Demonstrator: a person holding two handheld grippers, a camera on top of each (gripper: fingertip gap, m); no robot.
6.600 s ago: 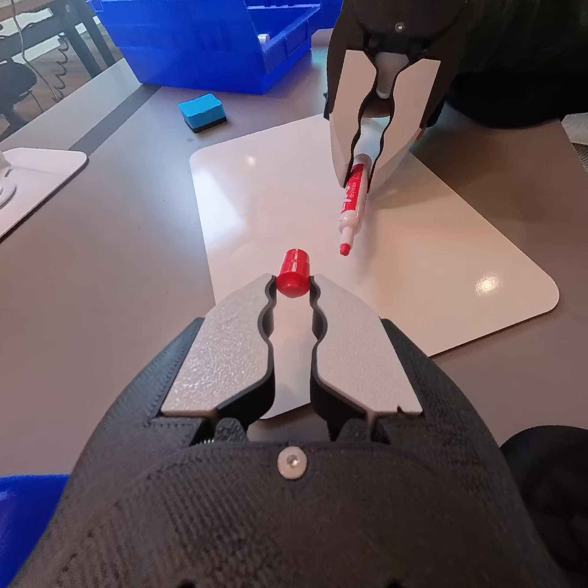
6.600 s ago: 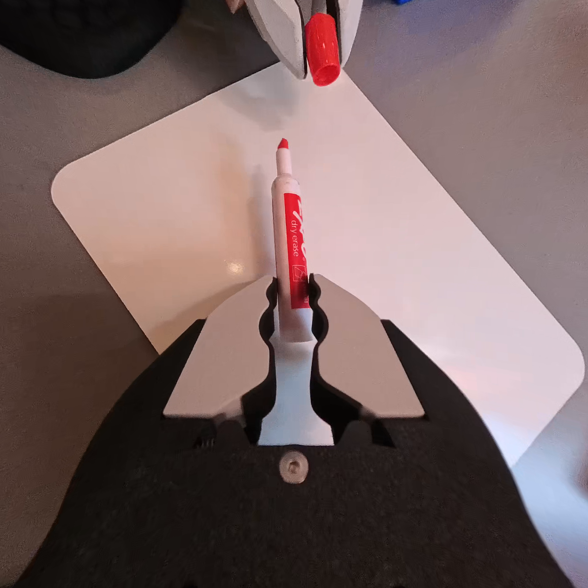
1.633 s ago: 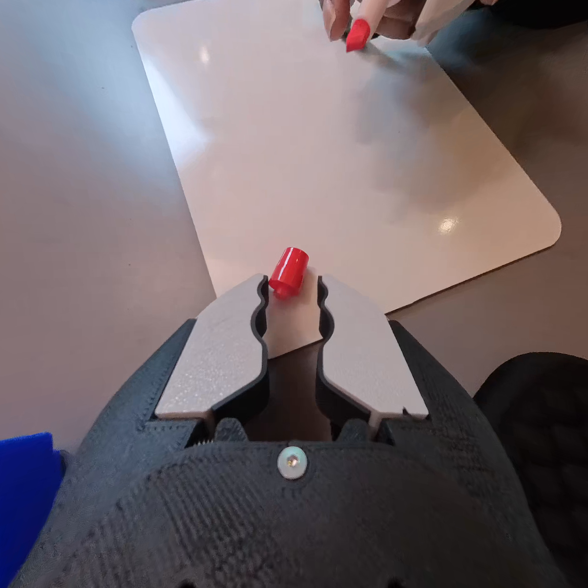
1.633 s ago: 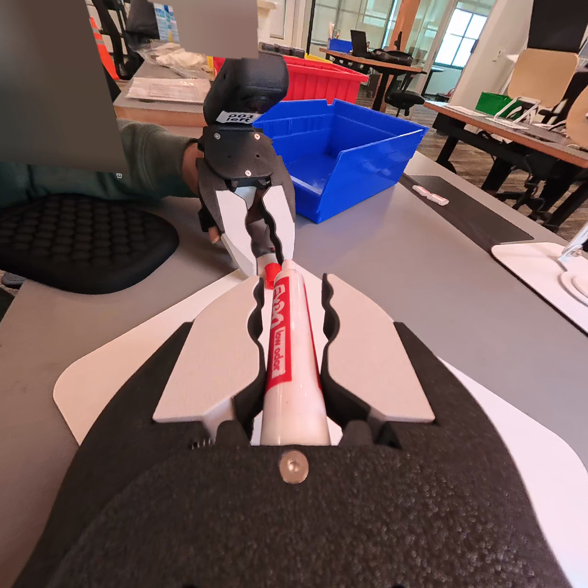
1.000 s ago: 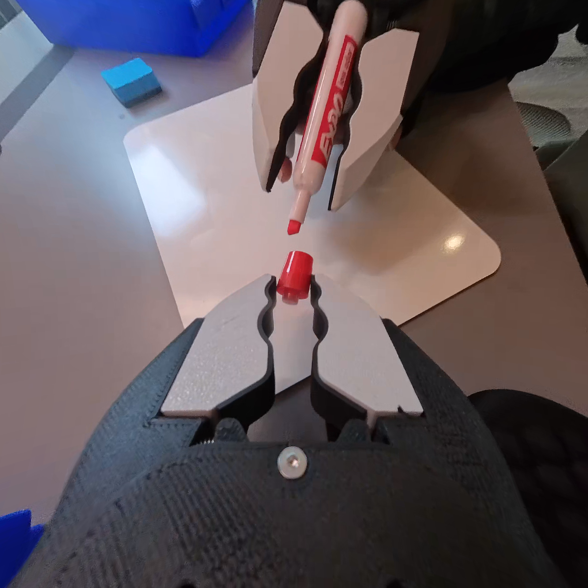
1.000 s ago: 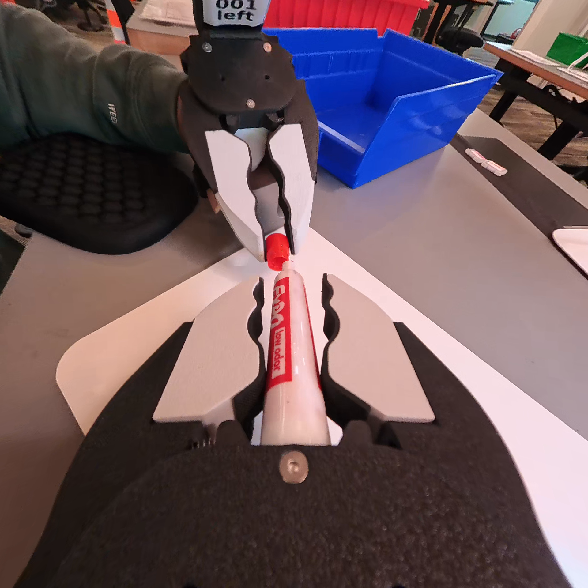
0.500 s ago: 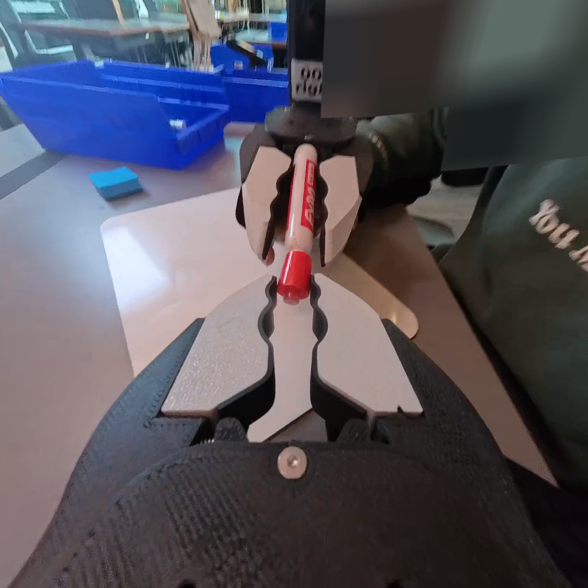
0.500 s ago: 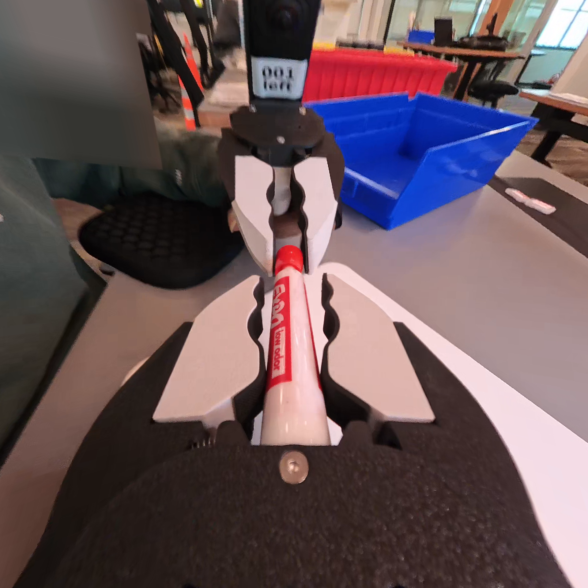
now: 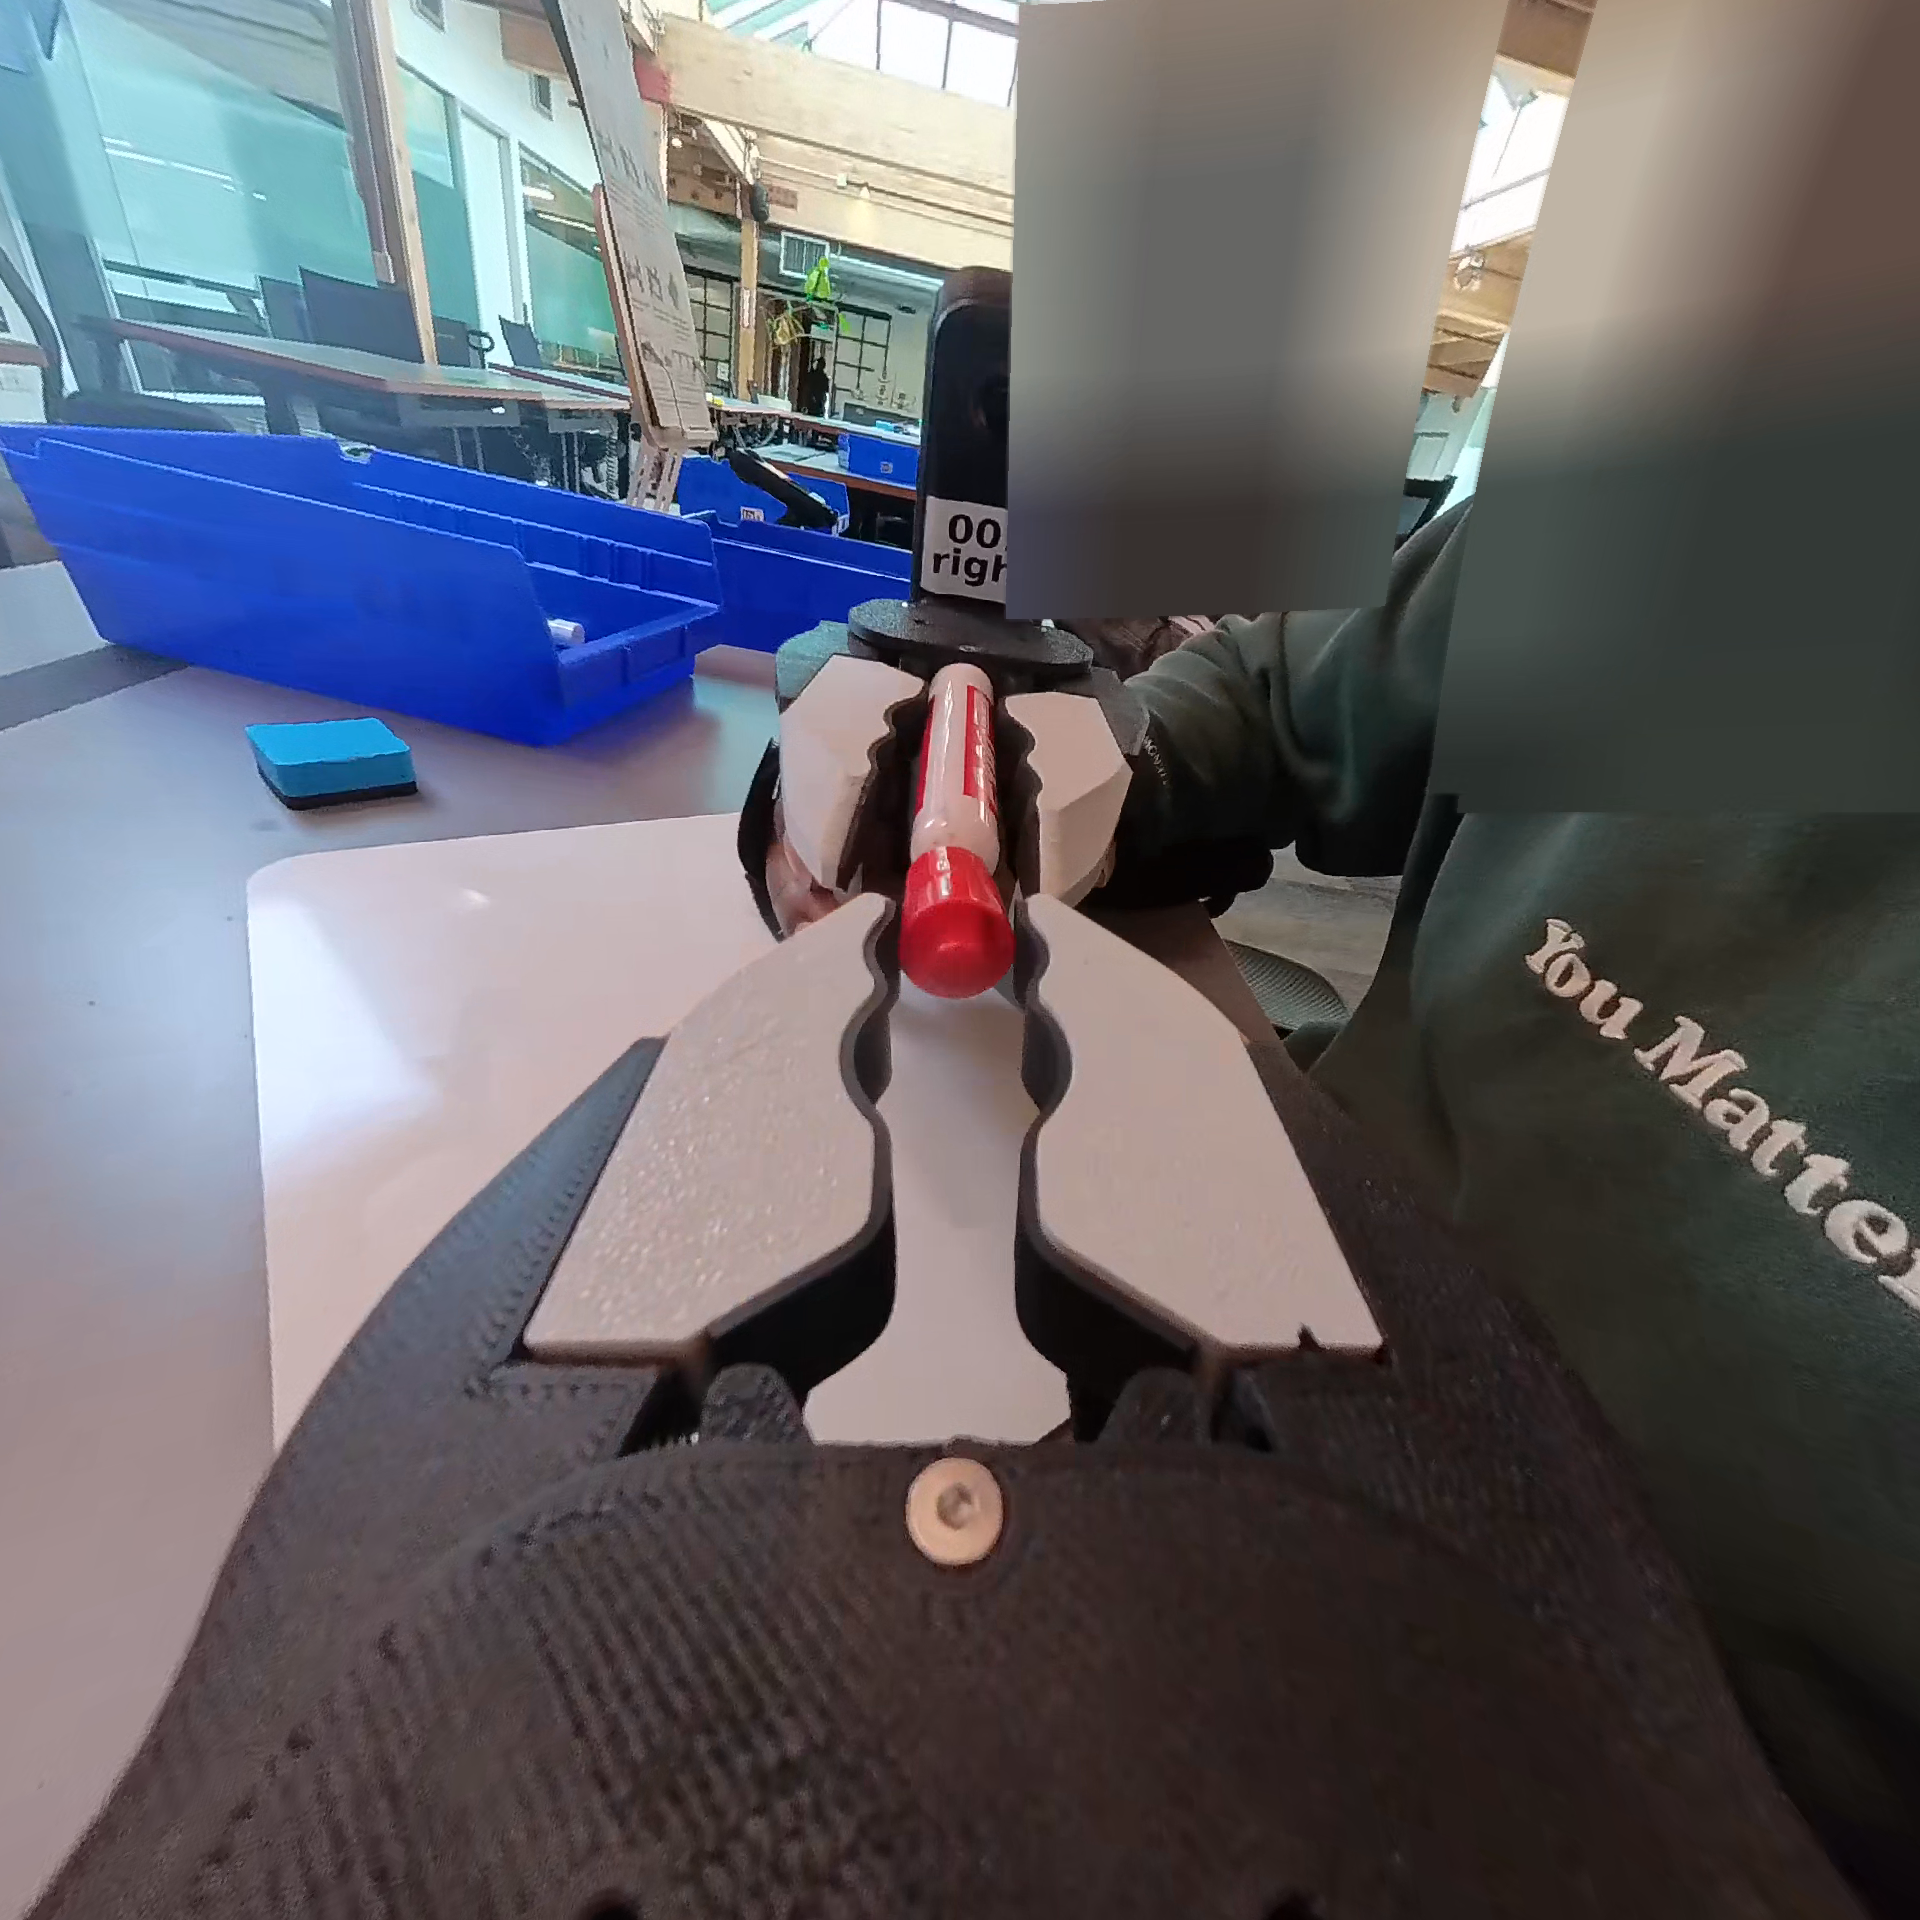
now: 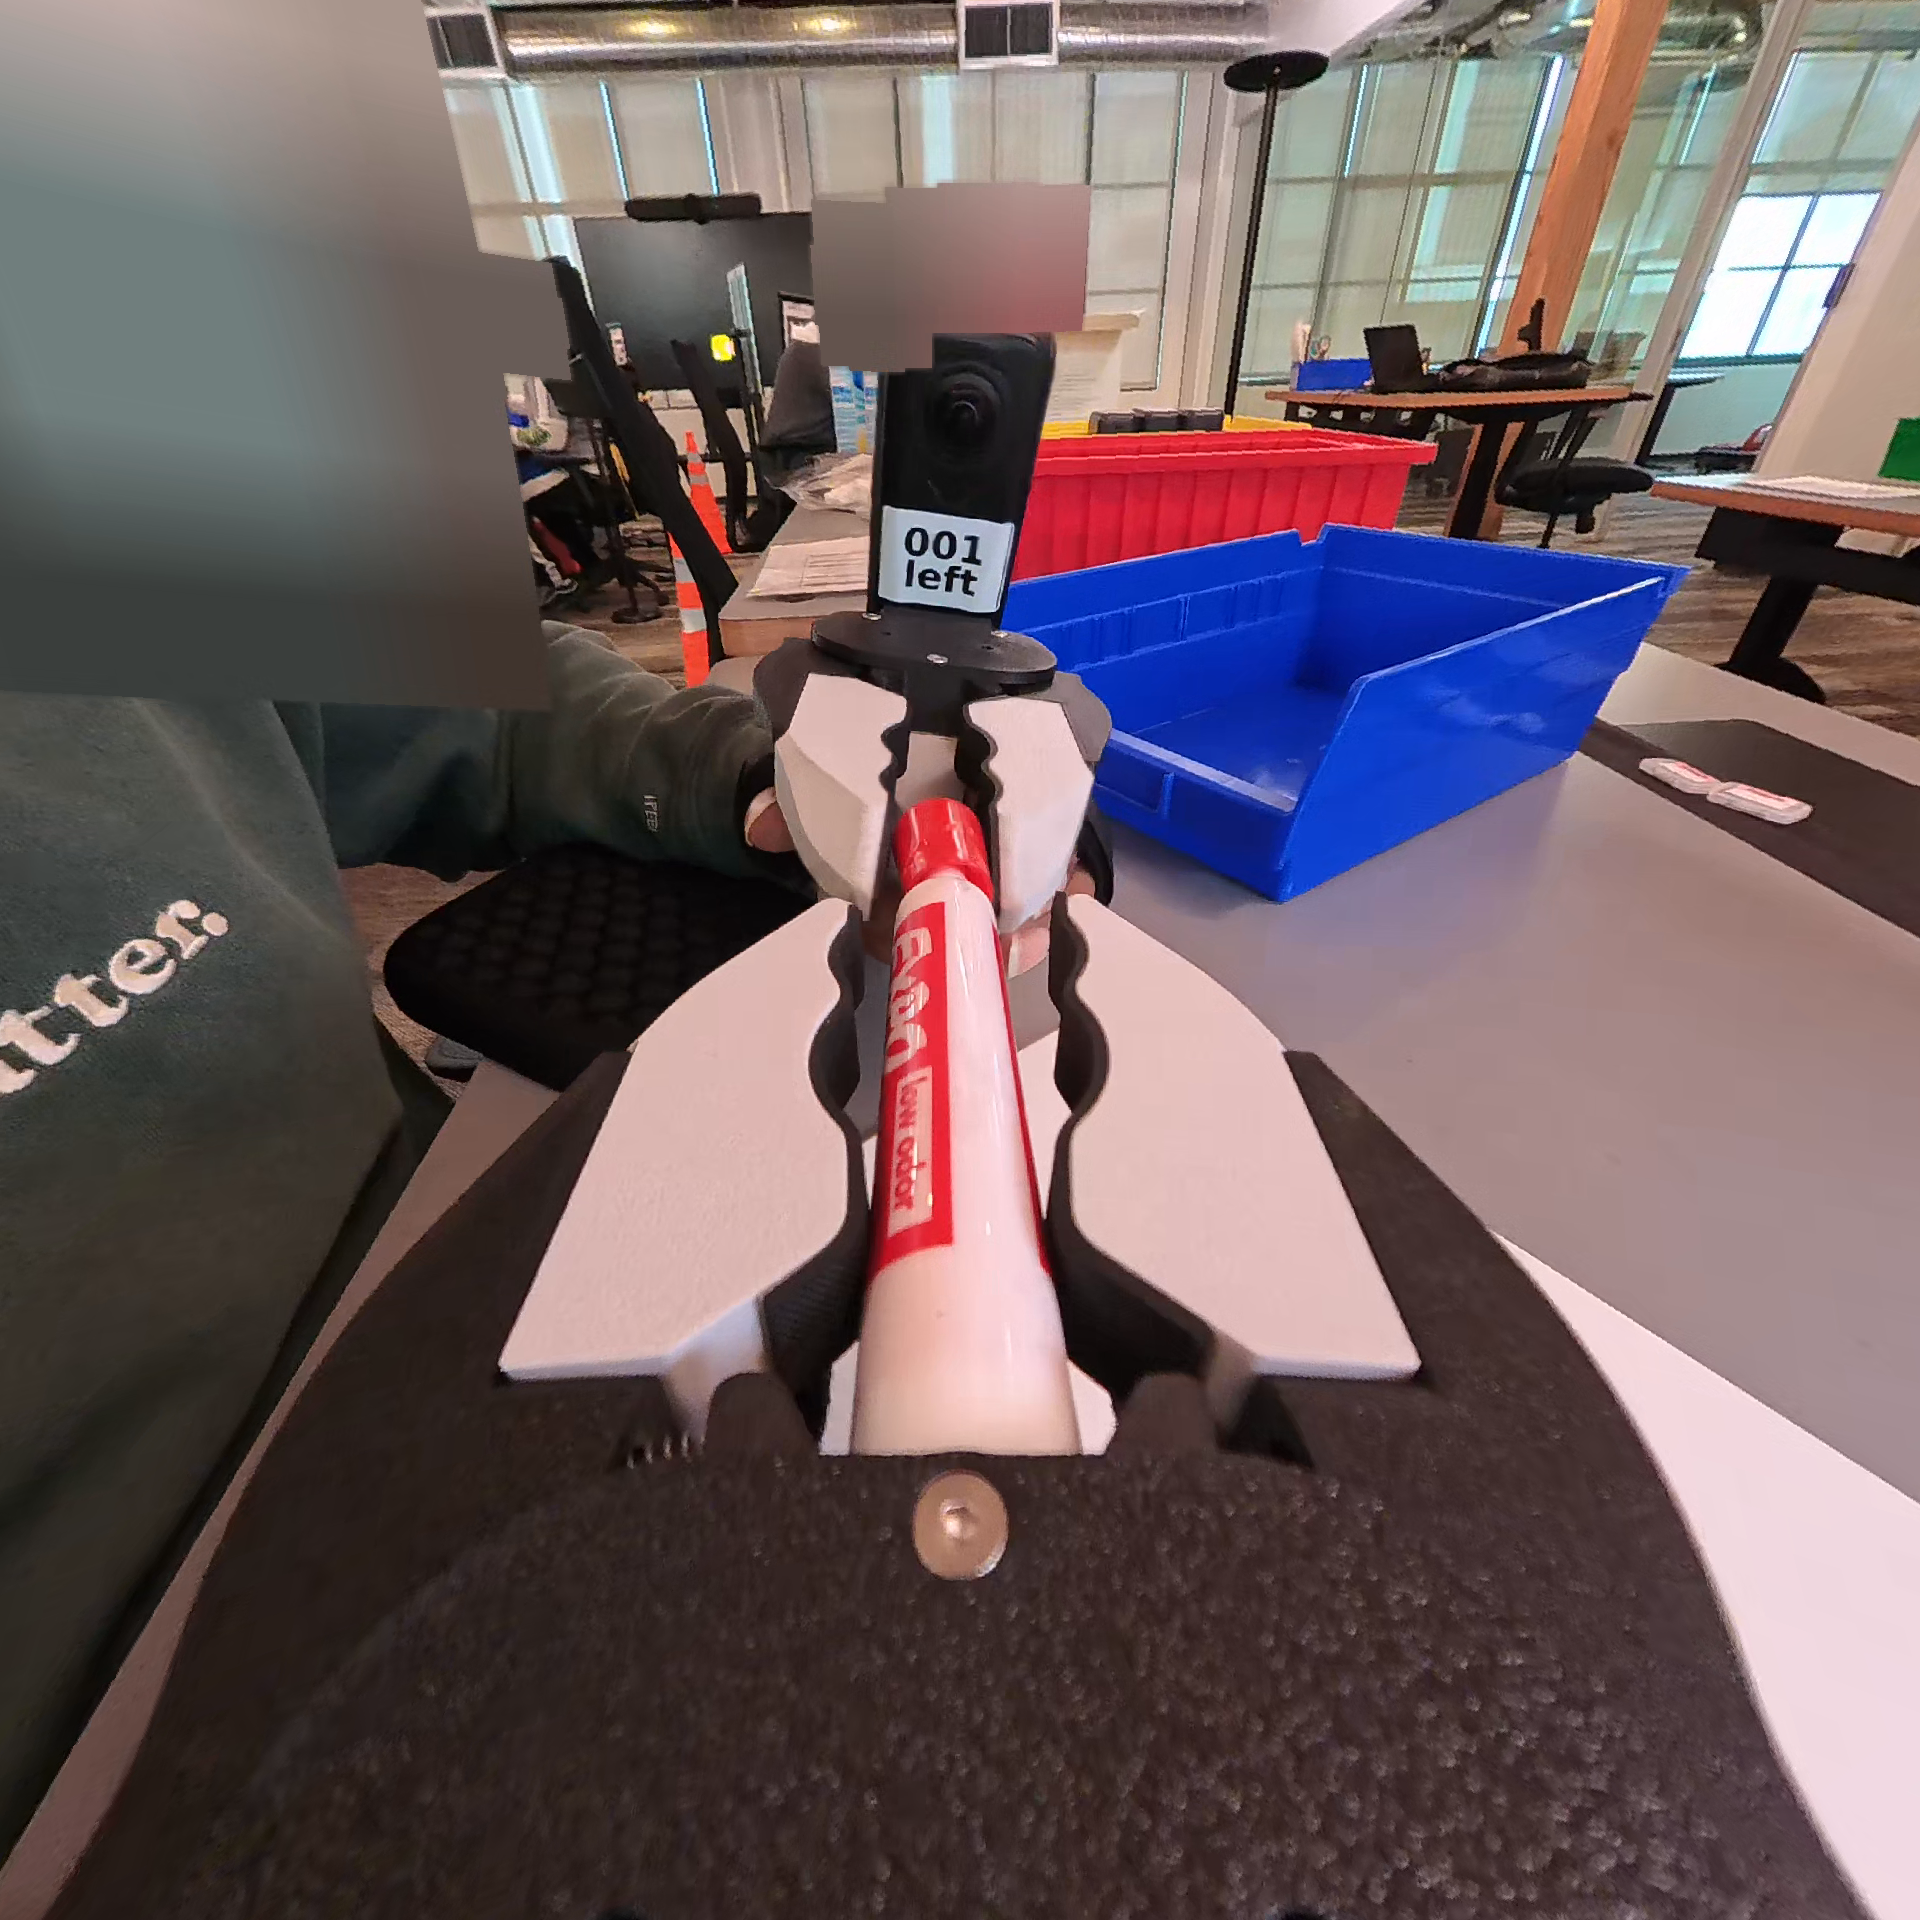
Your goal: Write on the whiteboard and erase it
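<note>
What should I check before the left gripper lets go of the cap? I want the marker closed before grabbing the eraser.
1. Cap covers the marker tip: ok, no tip shows.
2. Cap pushed fully home: cannot tell.
3. Right gripper clamped on the marker body: ok.
4. Left gripper gripping the cap: ok, fingers close on both sides.
5. Eraser free to pick up: ok, alone on the table beside the whiteboard.
6. Writing on the whiteboard to erase: cannot tell, visible part looks blank.
</note>
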